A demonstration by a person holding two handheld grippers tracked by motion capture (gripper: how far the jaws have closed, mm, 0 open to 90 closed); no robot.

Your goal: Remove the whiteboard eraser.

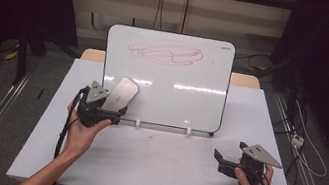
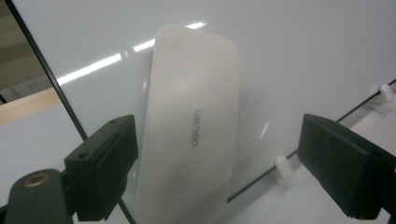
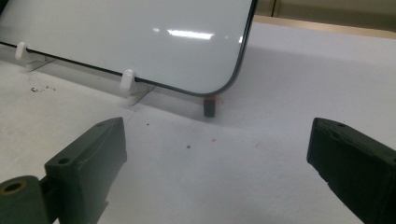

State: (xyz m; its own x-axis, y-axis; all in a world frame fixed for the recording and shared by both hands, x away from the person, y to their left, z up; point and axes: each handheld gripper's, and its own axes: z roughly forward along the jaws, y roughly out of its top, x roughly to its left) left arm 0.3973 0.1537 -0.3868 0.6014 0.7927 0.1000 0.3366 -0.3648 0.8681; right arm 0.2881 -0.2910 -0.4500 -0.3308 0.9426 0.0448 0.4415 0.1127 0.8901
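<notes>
Left tongs (image 2: 217, 172) gaping around white eraser (image 2: 191, 126) on whiteboard (image 1: 169, 80), right tongs (image 3: 217, 172) wide, empty, over table (image 1: 160, 168)

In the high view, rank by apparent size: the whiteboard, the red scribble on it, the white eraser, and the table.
1. table
2. whiteboard
3. red scribble
4. white eraser, though it stands nearer the camera than the scribble

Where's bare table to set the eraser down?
Best is the wide bare strip of table in front of the whiteboard, between the left gripper and right gripper. The right side beyond the board is bare too. It's tight along the board's foot, by its clips and the left gripper's eraser.
</notes>
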